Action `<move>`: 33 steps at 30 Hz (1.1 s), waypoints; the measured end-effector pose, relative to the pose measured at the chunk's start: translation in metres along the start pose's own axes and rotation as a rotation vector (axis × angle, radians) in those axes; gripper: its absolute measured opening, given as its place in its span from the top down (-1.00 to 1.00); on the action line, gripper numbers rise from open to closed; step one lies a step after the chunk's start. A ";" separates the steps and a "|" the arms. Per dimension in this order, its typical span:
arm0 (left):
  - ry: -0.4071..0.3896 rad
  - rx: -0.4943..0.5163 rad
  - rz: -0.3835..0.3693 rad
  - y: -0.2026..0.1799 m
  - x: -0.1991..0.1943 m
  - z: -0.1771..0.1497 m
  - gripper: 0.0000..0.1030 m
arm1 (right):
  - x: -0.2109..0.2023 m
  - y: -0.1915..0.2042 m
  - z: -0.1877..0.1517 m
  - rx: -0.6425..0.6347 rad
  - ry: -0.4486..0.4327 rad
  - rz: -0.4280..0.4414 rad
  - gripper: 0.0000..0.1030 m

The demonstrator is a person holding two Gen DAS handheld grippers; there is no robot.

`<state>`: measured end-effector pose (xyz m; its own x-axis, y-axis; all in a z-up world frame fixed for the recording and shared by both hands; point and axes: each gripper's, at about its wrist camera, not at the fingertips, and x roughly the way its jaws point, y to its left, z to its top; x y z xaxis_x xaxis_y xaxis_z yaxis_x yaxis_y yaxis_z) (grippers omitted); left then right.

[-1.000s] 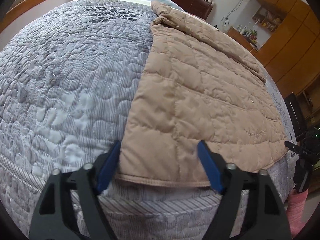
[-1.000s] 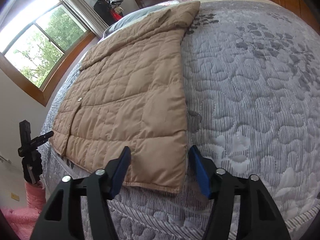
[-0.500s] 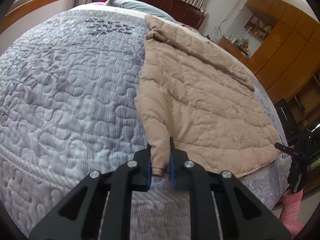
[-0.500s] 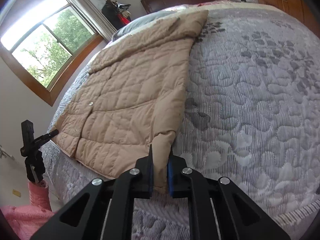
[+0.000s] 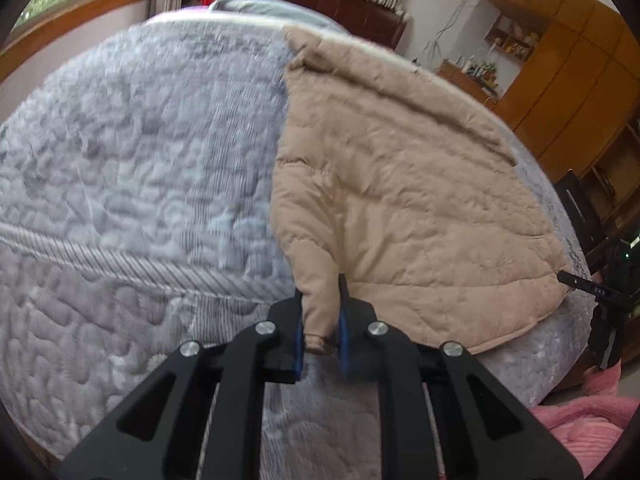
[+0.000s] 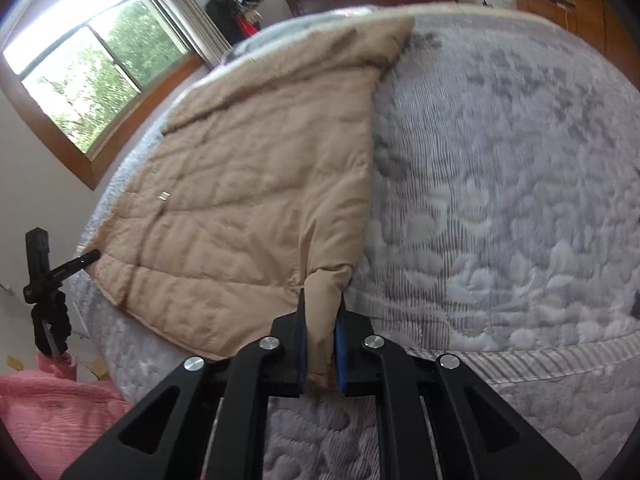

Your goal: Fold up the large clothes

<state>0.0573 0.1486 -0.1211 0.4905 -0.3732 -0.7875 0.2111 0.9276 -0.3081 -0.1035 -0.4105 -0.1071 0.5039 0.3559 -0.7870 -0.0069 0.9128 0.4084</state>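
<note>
A tan quilted padded jacket [image 5: 408, 200] lies spread on a grey quilted bedspread [image 5: 140, 168]. My left gripper [image 5: 320, 304] is shut on the jacket's near hem corner and lifts it off the bed into a pinched peak. In the right wrist view the same jacket [image 6: 248, 184] lies on the bedspread [image 6: 500, 200]. My right gripper [image 6: 320, 312] is shut on the other near hem corner, also raised. The far collar end rests flat near the headboard.
A dark wooden headboard [image 5: 328, 0] and pillows are at the far end. Wooden cabinets [image 5: 560, 64] stand to one side, a window [image 6: 88, 76] to the other. A black tripod [image 6: 44, 280] and pink cloth [image 6: 44, 416] sit by the bed's near edge.
Both grippers went from open around the hem corners to shut on them. They have since lifted and pulled the corners toward me, and the bed's near edge now shows.
</note>
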 end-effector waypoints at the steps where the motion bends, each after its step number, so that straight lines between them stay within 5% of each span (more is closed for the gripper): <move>1: 0.014 -0.007 -0.001 0.003 0.008 -0.001 0.77 | 0.002 -0.001 0.000 0.002 0.002 0.002 0.79; 9: -0.036 -0.004 -0.046 0.000 -0.010 0.005 0.78 | -0.020 -0.006 0.006 0.018 -0.048 0.070 0.80; 14: -0.110 0.000 -0.112 -0.008 -0.034 0.039 0.79 | -0.047 0.001 0.031 -0.006 -0.112 0.116 0.80; 23: -0.222 0.026 -0.123 -0.031 -0.041 0.147 0.79 | -0.073 0.010 0.126 -0.035 -0.174 0.134 0.80; 33: -0.276 0.014 -0.026 -0.048 0.009 0.275 0.79 | -0.050 -0.006 0.250 0.046 -0.163 0.126 0.80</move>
<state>0.2840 0.0970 0.0336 0.6961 -0.3890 -0.6035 0.2376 0.9180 -0.3177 0.0878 -0.4835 0.0454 0.6348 0.4261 -0.6446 -0.0414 0.8518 0.5223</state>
